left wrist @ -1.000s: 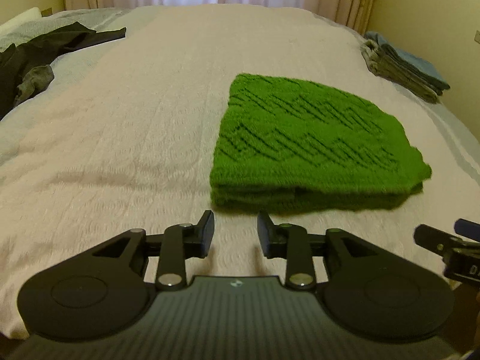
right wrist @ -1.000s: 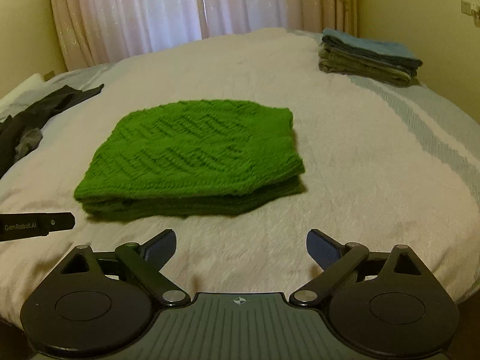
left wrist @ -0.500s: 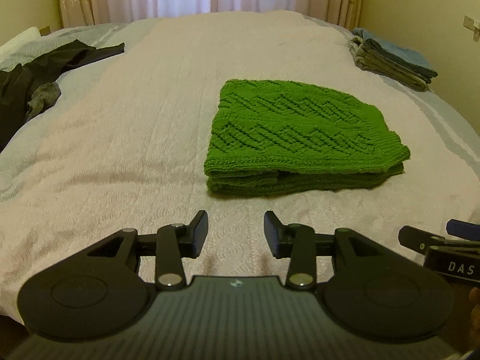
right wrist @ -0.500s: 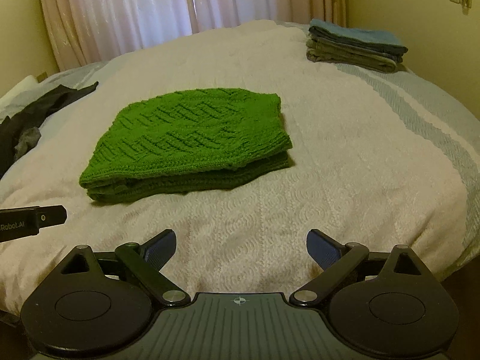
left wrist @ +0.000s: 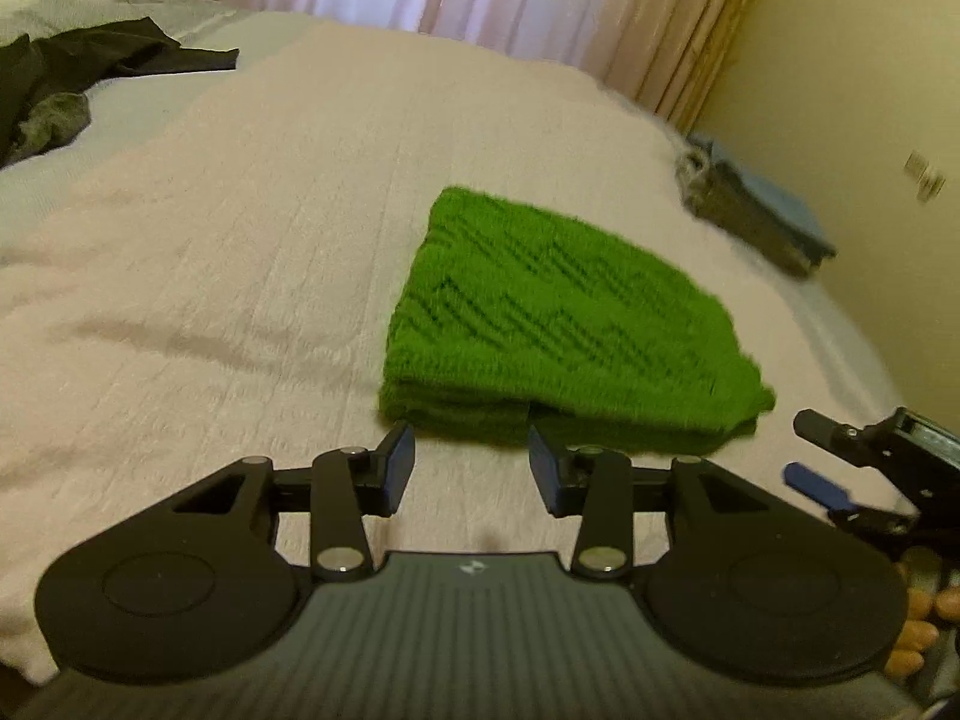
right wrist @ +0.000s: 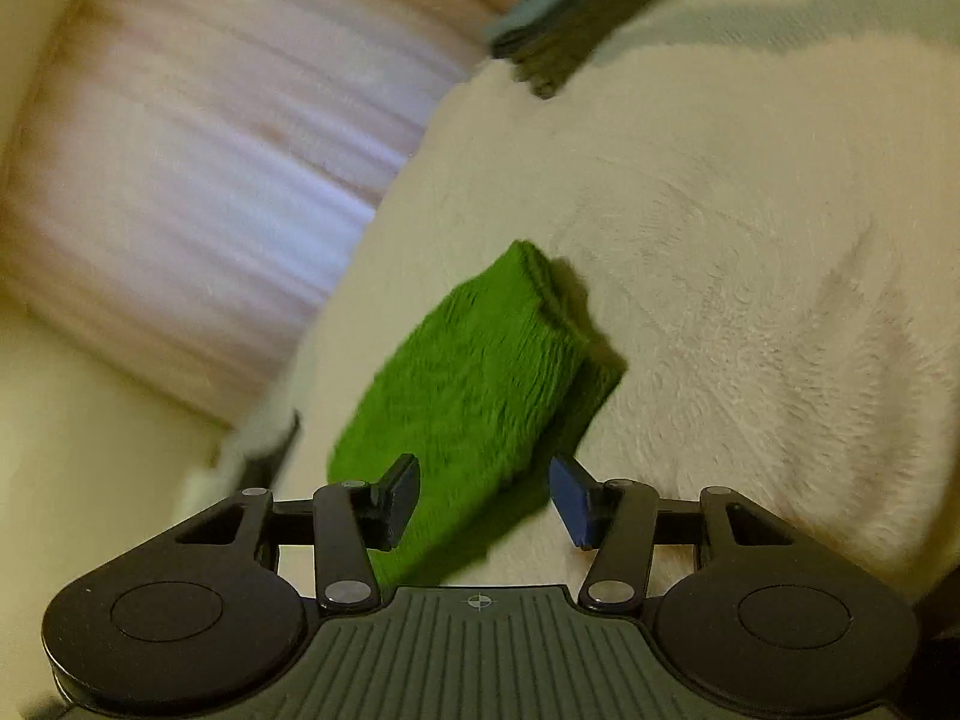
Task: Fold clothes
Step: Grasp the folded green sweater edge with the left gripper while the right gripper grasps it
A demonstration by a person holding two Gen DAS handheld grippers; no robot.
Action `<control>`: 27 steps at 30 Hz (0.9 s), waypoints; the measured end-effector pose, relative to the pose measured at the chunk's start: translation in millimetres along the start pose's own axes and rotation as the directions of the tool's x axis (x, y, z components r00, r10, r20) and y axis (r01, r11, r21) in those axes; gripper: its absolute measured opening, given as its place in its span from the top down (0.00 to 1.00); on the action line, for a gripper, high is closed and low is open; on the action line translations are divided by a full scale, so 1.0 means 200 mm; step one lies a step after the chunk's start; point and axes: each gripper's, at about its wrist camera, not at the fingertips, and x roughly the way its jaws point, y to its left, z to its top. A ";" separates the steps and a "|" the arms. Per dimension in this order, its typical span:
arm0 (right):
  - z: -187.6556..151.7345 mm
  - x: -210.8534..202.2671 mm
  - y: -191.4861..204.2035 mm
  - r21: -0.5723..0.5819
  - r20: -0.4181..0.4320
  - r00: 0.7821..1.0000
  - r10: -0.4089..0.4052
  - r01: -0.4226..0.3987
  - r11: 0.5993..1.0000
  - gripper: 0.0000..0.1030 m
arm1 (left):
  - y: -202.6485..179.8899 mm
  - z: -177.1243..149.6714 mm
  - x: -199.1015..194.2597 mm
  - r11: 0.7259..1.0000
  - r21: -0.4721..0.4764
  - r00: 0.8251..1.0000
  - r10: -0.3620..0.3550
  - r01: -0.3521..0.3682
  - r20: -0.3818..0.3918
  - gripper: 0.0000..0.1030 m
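Left gripper (left wrist: 471, 468) gaping partly open, holding nothing, hovering just short of near edge of folded green sweater (left wrist: 558, 324) lying on bed (left wrist: 240, 276). Right gripper (right wrist: 486, 495) also parted, empty, tilted view blurring; sweater edge showing between fingers, contact unclear. Left view alone showing dark clothes (left wrist: 66, 78) at bed's far left, person's fingers (left wrist: 918, 630) gripping right handle. Folded stack (left wrist: 762, 216) sitting near wall.
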 end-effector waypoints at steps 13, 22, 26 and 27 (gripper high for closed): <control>0.10 0.22 -0.17 0.172 0.012 1.000 0.018 -0.019 0.985 0.96 | 0.21 0.11 0.30 0.947 -0.236 0.976 -0.211 0.218 0.059 0.85; 0.04 0.19 -0.19 -0.013 0.001 0.996 -0.095 0.095 0.995 0.98 | 0.28 0.07 0.40 0.943 -0.263 0.979 -0.199 0.204 0.046 0.97; 0.04 0.20 -0.12 -0.114 -0.010 0.993 -0.120 0.118 0.986 0.97 | 0.29 0.07 0.40 0.945 -0.255 0.979 -0.200 0.204 0.040 0.98; 0.05 0.20 -0.09 -0.149 -0.021 0.991 -0.131 0.127 0.981 0.88 | 0.29 0.08 0.40 0.945 -0.249 0.978 -0.207 0.210 0.036 0.98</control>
